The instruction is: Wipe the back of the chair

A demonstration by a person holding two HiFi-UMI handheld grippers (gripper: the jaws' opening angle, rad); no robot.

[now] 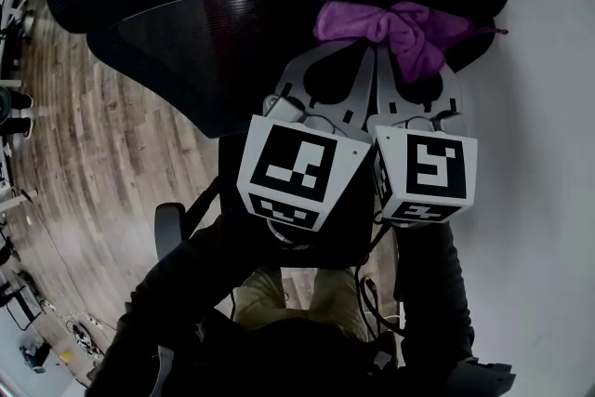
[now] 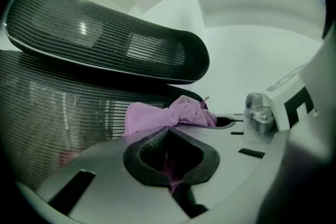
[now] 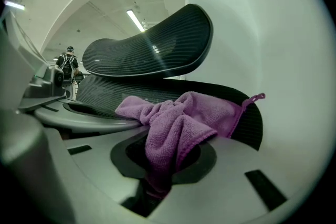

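Purple cloth (image 1: 400,28) against the mesh chair back (image 1: 186,42); right gripper (image 3: 157,181) jaws clamped on it, left gripper (image 2: 169,173) jaws pinching a sliver (grippers side by side).

Head view: steeply down from above the left claw (image 1: 342,51) and right claw (image 1: 409,60); claw views: close, along the jaws, sharing the cloth (image 3: 178,118) and chair back (image 2: 63,107) ahead
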